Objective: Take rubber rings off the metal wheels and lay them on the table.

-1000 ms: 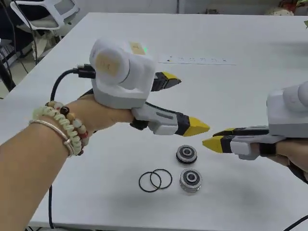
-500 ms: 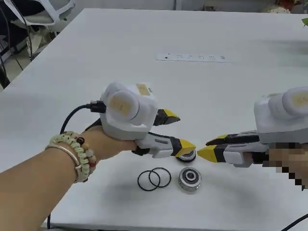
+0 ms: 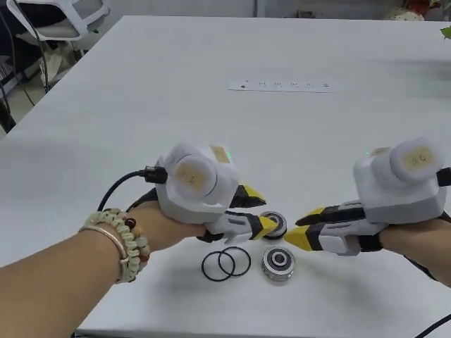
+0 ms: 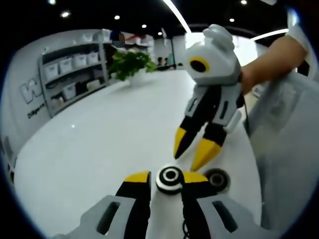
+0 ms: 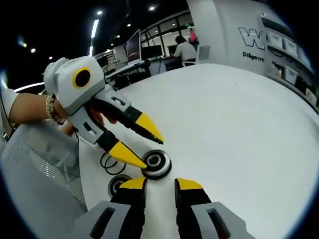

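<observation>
Two small metal wheels sit near the table's front edge, a far wheel (image 3: 275,224) and a near wheel (image 3: 279,262). Left of the near wheel, two loose black rubber rings (image 3: 226,263) lie overlapping on the table. My left gripper (image 3: 259,210) is open and low over the table. Its lower fingertip (image 3: 266,225) rests at the far wheel's left edge. In the left gripper view the far wheel (image 4: 170,179) shows between the jaw tips. My right gripper (image 3: 301,227) is open just right of the far wheel (image 5: 156,163) and points at it, holding nothing.
A white power strip (image 3: 282,86) lies across the middle of the white table (image 3: 211,120). A black cable (image 3: 120,190) trails from the left gripper. An office chair (image 3: 56,21) stands past the far left corner. The table's front edge runs just below the wheels.
Both grippers have come down to the table. The left one dropped to the far wheel, and the right one moved in close from the right. Wheels and rings have not moved.
</observation>
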`<state>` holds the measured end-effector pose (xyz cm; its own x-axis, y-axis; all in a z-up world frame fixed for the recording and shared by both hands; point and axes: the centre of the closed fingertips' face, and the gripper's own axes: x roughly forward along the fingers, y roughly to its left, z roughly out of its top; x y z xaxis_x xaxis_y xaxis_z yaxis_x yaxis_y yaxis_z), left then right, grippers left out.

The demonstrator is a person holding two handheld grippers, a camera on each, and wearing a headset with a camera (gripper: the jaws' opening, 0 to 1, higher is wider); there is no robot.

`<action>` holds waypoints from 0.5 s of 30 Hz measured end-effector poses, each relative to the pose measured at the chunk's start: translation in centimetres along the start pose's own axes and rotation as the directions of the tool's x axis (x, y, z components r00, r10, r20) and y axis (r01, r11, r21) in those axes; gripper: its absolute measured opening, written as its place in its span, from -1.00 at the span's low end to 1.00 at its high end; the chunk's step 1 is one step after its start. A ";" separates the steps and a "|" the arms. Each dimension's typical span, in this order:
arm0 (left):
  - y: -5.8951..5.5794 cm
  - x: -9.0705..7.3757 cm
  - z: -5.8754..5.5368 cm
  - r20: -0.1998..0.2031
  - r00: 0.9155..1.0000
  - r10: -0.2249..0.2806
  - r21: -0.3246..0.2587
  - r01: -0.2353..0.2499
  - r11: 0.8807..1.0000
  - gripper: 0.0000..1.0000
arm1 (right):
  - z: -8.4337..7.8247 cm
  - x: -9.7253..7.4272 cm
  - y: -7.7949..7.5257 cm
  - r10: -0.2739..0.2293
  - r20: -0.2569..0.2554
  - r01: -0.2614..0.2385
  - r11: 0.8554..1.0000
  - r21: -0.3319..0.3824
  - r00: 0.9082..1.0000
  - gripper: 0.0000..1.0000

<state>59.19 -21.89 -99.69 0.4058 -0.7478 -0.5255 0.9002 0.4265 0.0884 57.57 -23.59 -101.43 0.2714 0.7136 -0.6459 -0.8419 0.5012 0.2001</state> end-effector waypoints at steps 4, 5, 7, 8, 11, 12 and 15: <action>-0.2 0.2 -0.1 -0.001 1.000 -0.009 -0.010 0.009 1.000 -0.61 | 0.1 0.2 0.1 0.003 0.000 -0.003 1.000 -0.007 1.000 -0.62; -0.3 0.2 -0.1 -0.002 1.000 -0.010 -0.014 0.010 1.000 -0.62 | 0.1 0.2 0.2 0.004 0.000 -0.004 1.000 -0.007 1.000 -0.62; -0.3 0.2 -0.2 -0.007 1.000 -0.009 -0.021 0.009 1.000 -0.66 | 0.1 0.3 0.3 0.008 0.002 -0.008 1.000 -0.007 1.000 -0.62; -0.4 0.2 -0.6 -0.030 0.999 -0.013 -0.006 0.013 1.000 -0.67 | 0.1 0.3 0.3 0.010 0.002 -0.010 1.000 -0.005 1.000 -0.62; -0.6 0.4 -0.3 -0.014 1.000 -0.010 -0.016 0.010 1.000 -0.71 | 0.1 0.5 0.3 0.012 0.003 -0.012 1.000 -0.003 1.000 -0.61; -0.7 0.5 -0.3 -0.015 1.000 -0.012 -0.013 0.012 1.000 -0.71 | 0.1 0.6 0.4 0.012 0.003 -0.012 1.000 -0.006 1.000 -0.61; -0.7 0.4 -0.4 -0.014 1.000 -0.010 -0.014 0.010 1.000 -0.71 | 0.2 0.8 0.5 0.009 0.006 -0.009 1.000 -0.014 1.000 -0.61</action>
<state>58.68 -22.25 -100.24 0.3943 -0.7449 -0.5382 0.9019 0.4261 0.0711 57.46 -22.75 -101.72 0.2662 0.7210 -0.6398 -0.8506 0.4879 0.1959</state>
